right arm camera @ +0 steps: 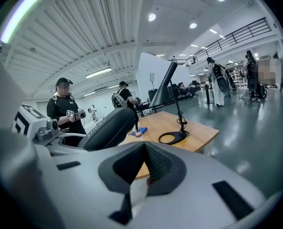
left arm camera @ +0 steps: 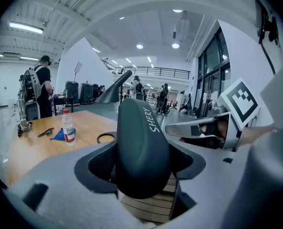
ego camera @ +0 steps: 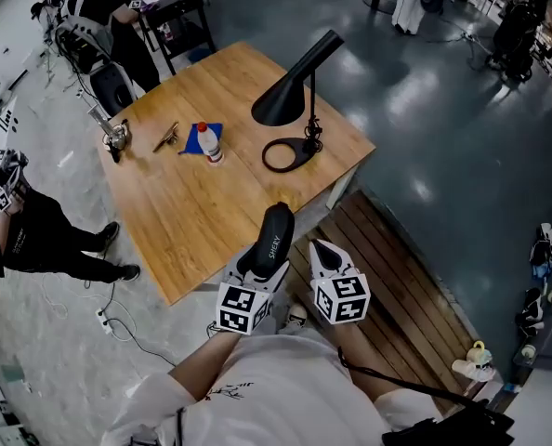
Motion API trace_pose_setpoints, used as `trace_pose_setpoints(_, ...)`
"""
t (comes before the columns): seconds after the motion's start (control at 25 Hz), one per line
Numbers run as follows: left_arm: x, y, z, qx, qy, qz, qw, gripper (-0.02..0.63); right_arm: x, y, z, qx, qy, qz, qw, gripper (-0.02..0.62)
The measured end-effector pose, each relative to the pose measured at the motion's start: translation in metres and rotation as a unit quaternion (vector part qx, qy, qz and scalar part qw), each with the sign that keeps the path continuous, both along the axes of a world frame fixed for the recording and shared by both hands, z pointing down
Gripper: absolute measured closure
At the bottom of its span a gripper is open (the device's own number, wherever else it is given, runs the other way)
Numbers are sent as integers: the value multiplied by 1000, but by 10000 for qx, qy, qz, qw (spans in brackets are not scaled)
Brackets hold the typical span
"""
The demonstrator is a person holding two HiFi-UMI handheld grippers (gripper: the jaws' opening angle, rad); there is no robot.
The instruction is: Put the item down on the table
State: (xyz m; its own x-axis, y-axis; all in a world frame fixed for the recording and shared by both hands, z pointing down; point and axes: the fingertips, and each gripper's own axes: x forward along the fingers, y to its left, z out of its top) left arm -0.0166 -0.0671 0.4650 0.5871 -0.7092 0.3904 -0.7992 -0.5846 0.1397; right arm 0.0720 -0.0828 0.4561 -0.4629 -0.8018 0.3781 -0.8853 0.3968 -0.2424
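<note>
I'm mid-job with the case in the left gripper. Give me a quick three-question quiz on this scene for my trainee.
1. True or false: the dark case already lies on the table.
2. What lies right by the bottle? A) blue cloth B) mug C) book
3. Fill in: the left gripper grips the case; the right gripper is ___ and empty.
Key: 1 false; 2 A; 3 shut.
</note>
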Motion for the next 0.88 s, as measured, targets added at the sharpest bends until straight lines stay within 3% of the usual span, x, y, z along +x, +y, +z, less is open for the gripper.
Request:
trace_pose_setpoints(0.28, -9, -36, 23, -149, -50, -19, 9999, 281, -11, -39, 10, -3, 106, 39, 9999, 594)
trace_pose_setpoints(0.88, -16, -136, 109, -382, -597, -181, 9973, 281, -22, -133, 77, -131, 96, 109, 9998, 594)
